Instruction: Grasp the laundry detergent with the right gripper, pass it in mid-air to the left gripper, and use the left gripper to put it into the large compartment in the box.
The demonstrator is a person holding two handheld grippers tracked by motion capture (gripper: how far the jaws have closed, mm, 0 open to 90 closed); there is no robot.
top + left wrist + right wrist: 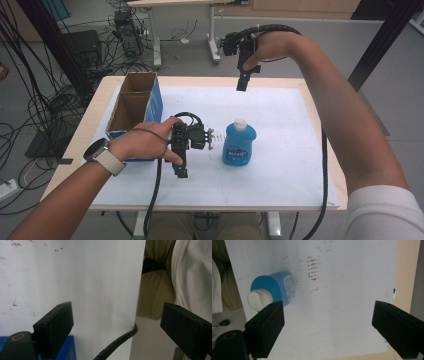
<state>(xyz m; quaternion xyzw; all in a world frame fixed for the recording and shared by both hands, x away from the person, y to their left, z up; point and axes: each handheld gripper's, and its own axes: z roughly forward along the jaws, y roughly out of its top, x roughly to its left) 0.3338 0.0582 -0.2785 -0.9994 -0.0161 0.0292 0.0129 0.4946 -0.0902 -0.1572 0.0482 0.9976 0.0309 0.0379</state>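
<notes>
Plainly, the blue bottle point(239, 144) stands upright mid-counter, just right of the left tongs point(181, 172), nearer than the raised right tongs point(242, 86) at the far edge; both gape empty.

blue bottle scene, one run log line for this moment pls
blue bottle: upright on white mat, untouched | left gripper: open, empty, beside bottle | right gripper: open, empty, raised | cardboard box: left

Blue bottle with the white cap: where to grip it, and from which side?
Probably the blue bottle is best gripped across its narrow shoulders just under the white cap, coming down from above. It stands upright on the white mat, free all round, and its body widens lower down. The right gripper hangs open above the mat; the left gripper is open beside the cardboard box.
</notes>
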